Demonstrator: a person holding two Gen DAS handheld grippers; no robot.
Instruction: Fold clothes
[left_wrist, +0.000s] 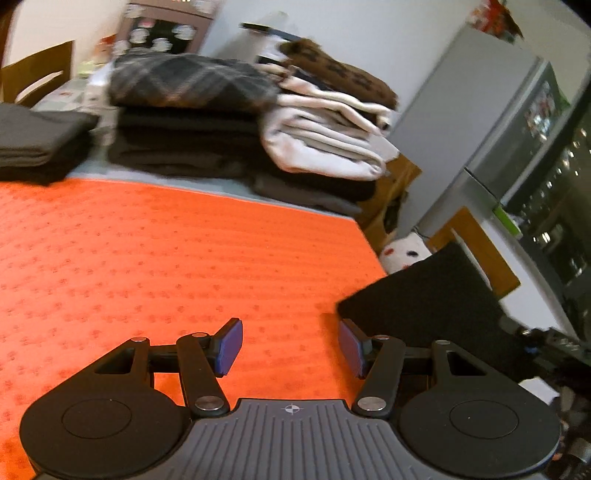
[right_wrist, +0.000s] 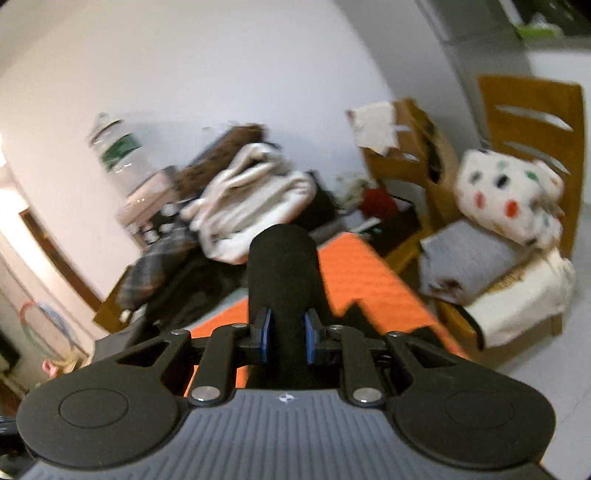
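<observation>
A black garment (right_wrist: 282, 266) stands bunched between the blue pads of my right gripper (right_wrist: 287, 339), which is shut on it above the orange mat (right_wrist: 354, 269). In the left wrist view the same black garment (left_wrist: 424, 295) hangs over the mat's right edge. My left gripper (left_wrist: 291, 345) is open, low over the orange mat (left_wrist: 147, 258), with nothing between its fingers. The picture is blurred by motion.
Folded clothes are stacked along the mat's far side: a plaid piece (left_wrist: 184, 81), a white bundle (left_wrist: 325, 140) and a dark stack (left_wrist: 37, 140). A grey fridge (left_wrist: 498, 129) stands at right. A wooden chair (right_wrist: 532, 122) holds a spotted cushion (right_wrist: 506, 195). A water bottle (right_wrist: 122, 155) stands behind the pile.
</observation>
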